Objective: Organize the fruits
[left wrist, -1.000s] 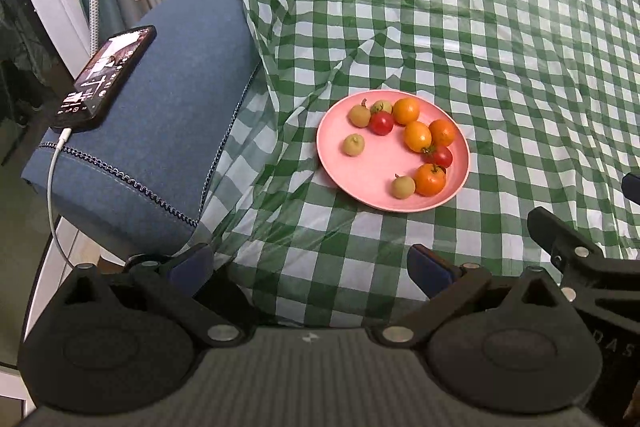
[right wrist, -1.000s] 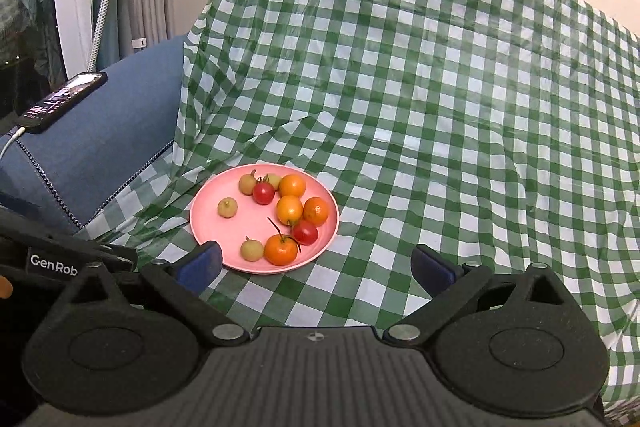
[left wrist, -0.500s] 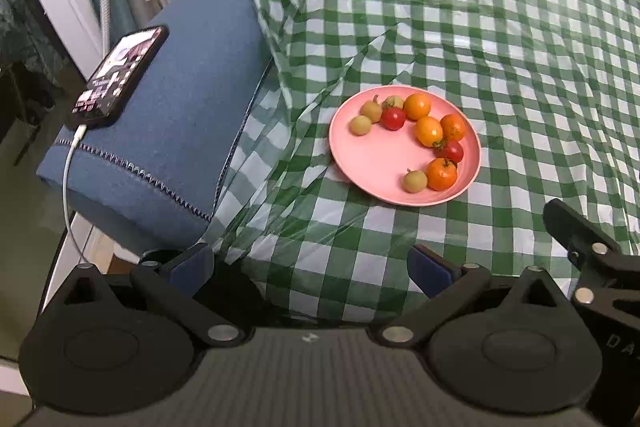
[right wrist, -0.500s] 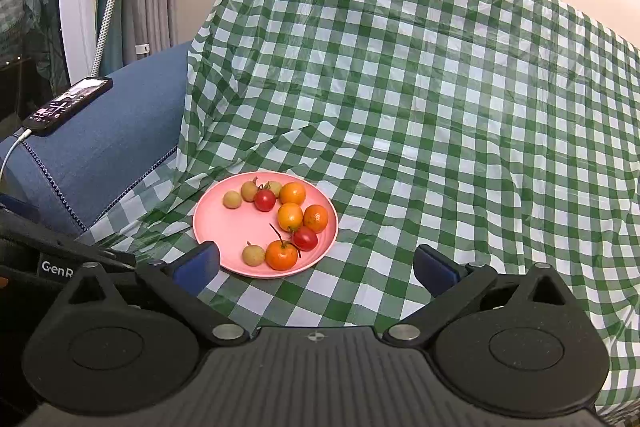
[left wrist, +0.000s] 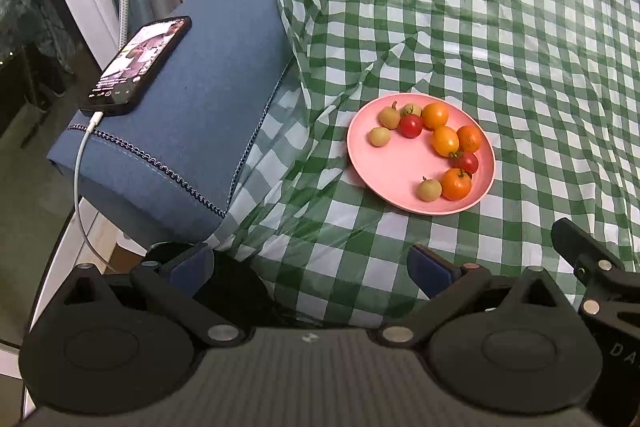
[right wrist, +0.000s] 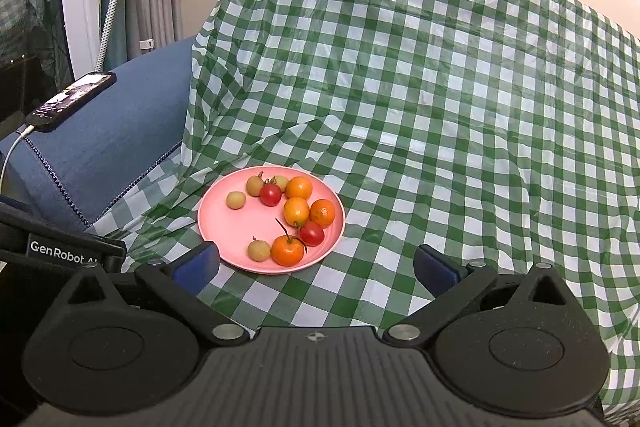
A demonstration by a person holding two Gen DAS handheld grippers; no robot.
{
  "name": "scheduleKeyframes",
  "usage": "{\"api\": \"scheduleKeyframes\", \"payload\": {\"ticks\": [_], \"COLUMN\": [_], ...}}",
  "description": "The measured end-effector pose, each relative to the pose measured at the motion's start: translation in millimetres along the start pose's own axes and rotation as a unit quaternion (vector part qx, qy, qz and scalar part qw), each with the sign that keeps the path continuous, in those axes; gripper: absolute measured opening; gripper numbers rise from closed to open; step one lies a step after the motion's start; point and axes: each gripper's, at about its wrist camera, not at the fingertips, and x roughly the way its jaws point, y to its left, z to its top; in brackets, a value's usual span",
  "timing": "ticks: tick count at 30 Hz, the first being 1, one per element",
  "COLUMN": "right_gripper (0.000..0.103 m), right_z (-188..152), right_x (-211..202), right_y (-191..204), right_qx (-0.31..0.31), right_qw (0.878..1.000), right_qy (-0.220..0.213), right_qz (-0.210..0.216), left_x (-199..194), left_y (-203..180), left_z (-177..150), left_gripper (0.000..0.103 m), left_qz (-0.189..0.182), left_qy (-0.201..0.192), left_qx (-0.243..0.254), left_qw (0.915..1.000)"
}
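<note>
A pink plate sits on the green checked cloth and holds several small fruits: orange ones, red tomatoes and pale yellow-green ones. My left gripper is open and empty, hovering near the cloth's front edge, short and left of the plate. My right gripper is open and empty, just short of the plate's near rim. Part of the right gripper's body shows at the right edge of the left wrist view.
A blue sofa armrest lies left of the plate, with a phone on a white charging cable. The checked cloth drapes up over the sofa back. Curtains and a white frame stand far left.
Both grippers have drawn back and shifted slightly; the plate sits a little farther away and more to the right in the left view. Both stay open. No fruit has moved.
</note>
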Motion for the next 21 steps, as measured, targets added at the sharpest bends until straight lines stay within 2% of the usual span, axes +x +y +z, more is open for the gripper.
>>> {"api": "scheduleKeyframes", "payload": {"ticks": [21], "right_gripper": [0.102], "right_z": [-1.5], "right_x": [1.6], "right_y": [-4.4], "right_qx": [0.004], "right_qw": [1.0], "right_qy": [0.003], "right_qz": [0.006], "left_x": [0.0], "left_y": [-0.8], "left_z": [-0.9], "left_gripper": [0.103], "left_qz": [0.006], "left_qy": [0.001], "left_qx": [0.002], "left_qw": [1.0]}}
